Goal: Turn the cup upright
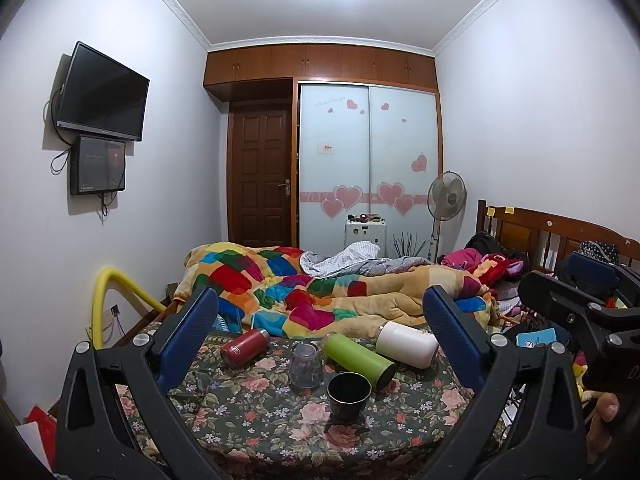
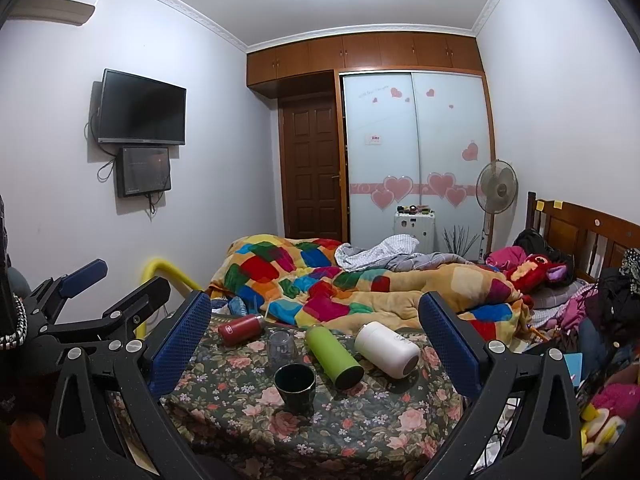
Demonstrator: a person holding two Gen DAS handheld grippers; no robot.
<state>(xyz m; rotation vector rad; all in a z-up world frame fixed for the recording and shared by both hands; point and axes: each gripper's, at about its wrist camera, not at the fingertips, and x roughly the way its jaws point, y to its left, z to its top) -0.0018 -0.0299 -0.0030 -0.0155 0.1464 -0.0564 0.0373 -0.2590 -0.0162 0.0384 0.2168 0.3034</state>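
only rightward, a thumb [image 1: 606, 406] beside the right hand-held gripper [image 1: 576, 300]

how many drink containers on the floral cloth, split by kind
Bottles lying on their side: 3: red bottle, green bottle, white bottle
Cups: 2: clear glass cup standing rim down, dark cup upright
Total: 5

Floral cloth [image 1: 256, 412] covers the near surface. On it, lying on their sides: red flask [image 1: 244, 347], green flask [image 1: 359, 360], white flask [image 1: 406, 345]. Patchwork quilt [image 1: 304, 292] heaped on the bed behind. TV [image 1: 102, 92] on left wall, small screen [image 1: 97, 164] under it. Standing fan [image 1: 446, 196] by the heart-stickered wardrobe doors [image 1: 368, 152]. Brown door [image 1: 260, 176] to their left.
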